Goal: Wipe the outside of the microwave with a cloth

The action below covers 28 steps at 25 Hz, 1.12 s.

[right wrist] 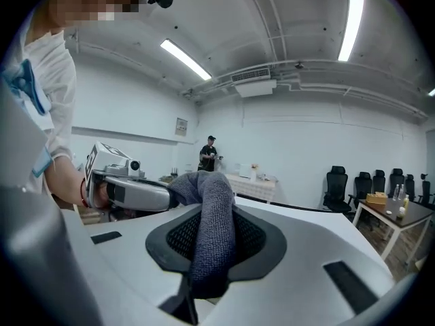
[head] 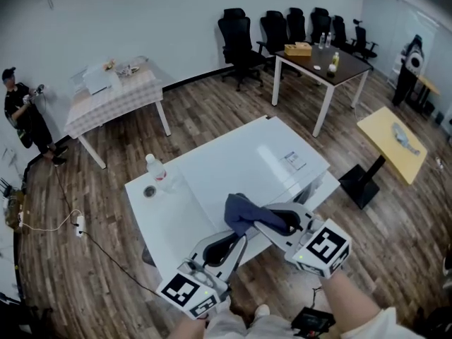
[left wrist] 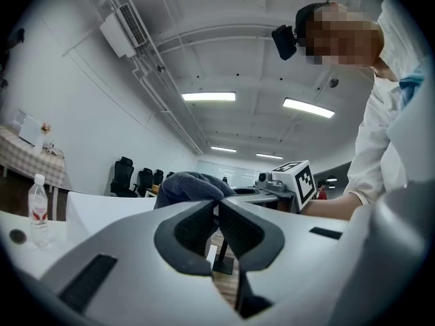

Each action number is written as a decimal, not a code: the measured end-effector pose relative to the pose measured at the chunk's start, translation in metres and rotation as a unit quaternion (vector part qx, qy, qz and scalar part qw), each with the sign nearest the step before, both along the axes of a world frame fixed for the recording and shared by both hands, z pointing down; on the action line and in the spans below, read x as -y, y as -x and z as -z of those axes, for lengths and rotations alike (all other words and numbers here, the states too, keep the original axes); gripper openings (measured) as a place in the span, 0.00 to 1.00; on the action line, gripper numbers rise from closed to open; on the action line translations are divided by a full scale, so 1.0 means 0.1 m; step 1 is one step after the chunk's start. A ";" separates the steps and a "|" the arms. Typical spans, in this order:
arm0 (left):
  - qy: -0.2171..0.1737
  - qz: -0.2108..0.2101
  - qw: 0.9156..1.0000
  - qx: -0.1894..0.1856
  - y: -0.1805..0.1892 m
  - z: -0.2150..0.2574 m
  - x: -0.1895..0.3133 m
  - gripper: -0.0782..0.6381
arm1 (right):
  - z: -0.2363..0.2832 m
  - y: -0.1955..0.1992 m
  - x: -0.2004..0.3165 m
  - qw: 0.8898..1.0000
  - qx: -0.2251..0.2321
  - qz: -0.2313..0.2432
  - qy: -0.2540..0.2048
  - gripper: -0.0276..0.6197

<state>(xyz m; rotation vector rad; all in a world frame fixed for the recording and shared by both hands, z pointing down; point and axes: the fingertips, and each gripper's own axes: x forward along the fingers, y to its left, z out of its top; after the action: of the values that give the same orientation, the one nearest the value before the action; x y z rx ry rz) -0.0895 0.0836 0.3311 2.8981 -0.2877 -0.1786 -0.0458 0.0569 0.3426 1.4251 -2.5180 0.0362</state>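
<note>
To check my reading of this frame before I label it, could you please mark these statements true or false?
1. The right gripper is clamped on a dark cloth. True.
2. The left gripper has its jaws wide open. False: they are closed together, pinching the cloth's edge.
3. A clear bottle stands upright on the white table. True.
4. The cloth lies flat on the table. False: it is held up between the two grippers.
5. The office chairs by the far wall are white. False: they are black.
</note>
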 end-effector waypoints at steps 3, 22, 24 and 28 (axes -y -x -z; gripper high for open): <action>0.014 -0.007 1.000 -0.001 0.08 -0.01 0.24 0.13 | 0.03 0.07 0.25 1.000 -0.009 -0.003 0.014 0.19; 0.036 -0.022 0.999 -0.018 0.22 -0.03 1.13 0.13 | -0.91 0.19 1.08 0.977 -0.157 -0.019 0.145 0.21; 0.024 -0.033 0.999 -0.023 0.15 0.01 1.07 0.13 | -0.92 0.20 1.06 0.978 -0.145 0.000 0.150 0.26; -0.011 -0.053 0.999 0.000 0.07 -0.06 0.88 0.13 | -0.86 0.19 0.93 0.982 -0.090 0.038 0.159 0.40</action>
<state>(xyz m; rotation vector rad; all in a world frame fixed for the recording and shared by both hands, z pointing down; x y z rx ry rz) -0.0970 -0.0041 0.3372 2.9252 -0.1324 -0.1654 -0.0650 -0.0365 0.4287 1.1519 -2.2919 0.2693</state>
